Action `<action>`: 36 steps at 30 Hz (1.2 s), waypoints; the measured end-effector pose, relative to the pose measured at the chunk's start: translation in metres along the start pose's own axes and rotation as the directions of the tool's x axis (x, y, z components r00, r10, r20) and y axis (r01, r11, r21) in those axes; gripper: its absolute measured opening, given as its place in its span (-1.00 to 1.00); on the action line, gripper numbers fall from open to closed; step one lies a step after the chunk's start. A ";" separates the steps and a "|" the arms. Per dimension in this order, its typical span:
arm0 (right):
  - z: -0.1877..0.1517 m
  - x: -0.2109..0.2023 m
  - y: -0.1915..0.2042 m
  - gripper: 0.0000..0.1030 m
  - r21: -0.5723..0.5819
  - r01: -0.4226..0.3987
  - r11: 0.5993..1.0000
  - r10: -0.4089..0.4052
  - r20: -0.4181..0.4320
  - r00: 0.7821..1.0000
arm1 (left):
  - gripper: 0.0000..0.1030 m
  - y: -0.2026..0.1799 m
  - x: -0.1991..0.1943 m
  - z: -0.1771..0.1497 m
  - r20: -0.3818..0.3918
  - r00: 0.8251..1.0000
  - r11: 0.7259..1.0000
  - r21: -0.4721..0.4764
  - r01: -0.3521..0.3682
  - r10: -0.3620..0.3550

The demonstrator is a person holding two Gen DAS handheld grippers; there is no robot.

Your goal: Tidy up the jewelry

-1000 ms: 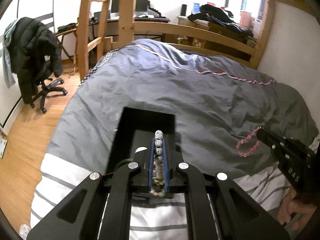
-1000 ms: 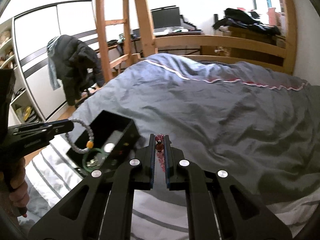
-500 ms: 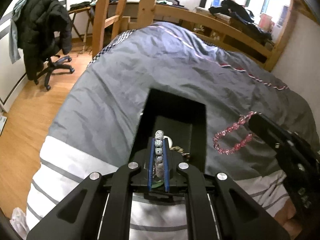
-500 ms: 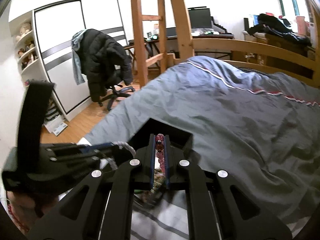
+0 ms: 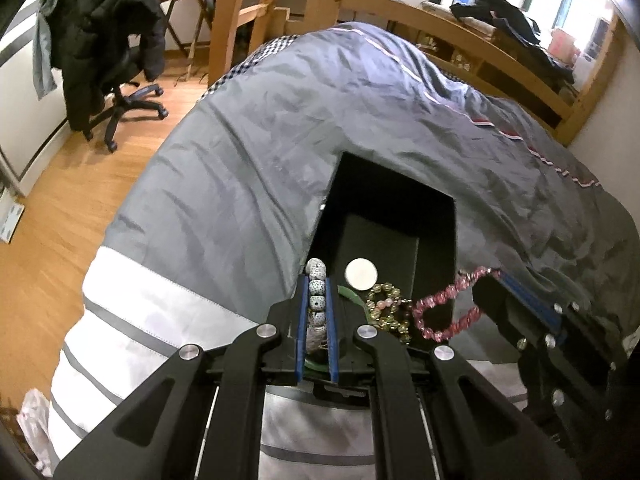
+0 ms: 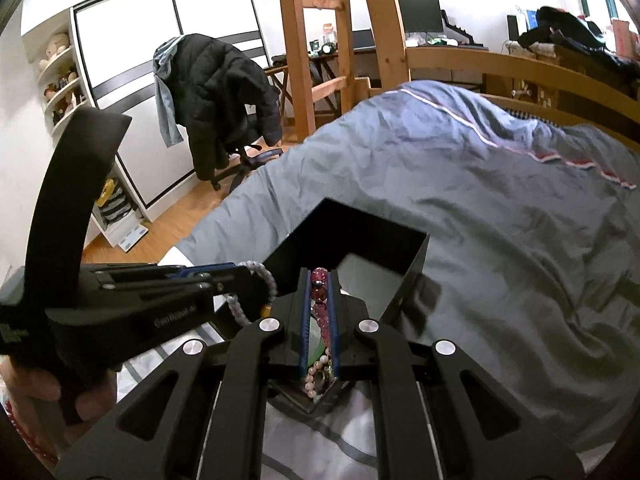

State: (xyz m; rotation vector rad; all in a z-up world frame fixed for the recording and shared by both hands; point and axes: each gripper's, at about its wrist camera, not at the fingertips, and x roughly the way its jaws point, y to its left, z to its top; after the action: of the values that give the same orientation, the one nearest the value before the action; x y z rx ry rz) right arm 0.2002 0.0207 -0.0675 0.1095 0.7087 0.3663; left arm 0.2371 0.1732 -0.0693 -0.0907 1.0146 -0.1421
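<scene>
A bed (image 5: 360, 112) with a wooden frame fills most of both views, covered by a grey duvet (image 6: 500, 200) that ends in white striped bedding near the foot. Beside it on the wood floor stands an office chair (image 5: 120, 104) draped with a black puffer jacket (image 6: 224, 92).

On the duvet sits an open black jewelry box (image 5: 392, 200), its walls upright. Inside it lie a round white disc (image 5: 361, 274), a yellowish beaded bracelet (image 5: 386, 304) just beside the disc, and a green bangle (image 5: 352, 294) partly hidden under the left claw.

The left claw (image 5: 317, 280) hovers over the near left corner of the box, clenched on a grey speckled bead bracelet (image 5: 316, 296) that runs between its blue-lined fingers; in the right wrist view the loop hangs from its tip with one orange bead at the bottom.

The right claw (image 6: 319, 280) is above the near right edge of the box, clenched on a pink bead bracelet (image 5: 448, 312), whose loop dangles over the box's right wall in the left wrist view.
</scene>
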 end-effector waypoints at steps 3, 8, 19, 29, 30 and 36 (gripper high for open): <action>-0.004 0.005 0.002 -0.83 -0.003 -0.013 1.000 0.013 -0.002 1.000 | -0.84 0.002 0.005 -0.001 -0.020 1.000 1.000 -0.009 -0.006 0.006; -0.011 0.017 0.003 -0.83 -0.006 -0.011 1.000 0.011 -0.034 0.999 | -0.79 0.007 0.007 -0.001 -0.029 0.999 0.999 -0.024 -0.031 0.031; -0.010 0.013 -0.001 0.34 -0.003 -0.016 1.000 0.016 -0.007 1.000 | 0.52 0.032 -0.008 0.003 0.033 0.993 0.984 -0.145 -0.105 0.111; 0.007 -0.036 -0.019 0.93 0.087 0.118 0.989 -0.121 0.030 0.992 | 0.77 0.043 -0.053 0.000 0.112 0.973 0.969 -0.169 -0.182 0.202; 0.007 -0.040 -0.017 0.93 0.079 0.136 0.988 -0.137 0.002 0.991 | 0.77 0.044 -0.060 -0.001 0.108 0.972 0.968 -0.164 -0.188 0.207; -0.001 -0.066 -0.002 0.93 0.010 0.183 0.983 -0.181 -0.120 0.976 | 0.86 0.026 -0.112 -0.023 0.150 0.970 0.982 -0.041 -0.187 0.191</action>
State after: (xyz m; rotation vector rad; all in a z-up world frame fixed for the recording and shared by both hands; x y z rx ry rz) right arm 0.1539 -0.0053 -0.0284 0.0425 0.8341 0.1907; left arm 0.1610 0.2171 0.0087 -0.0284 0.8662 0.0520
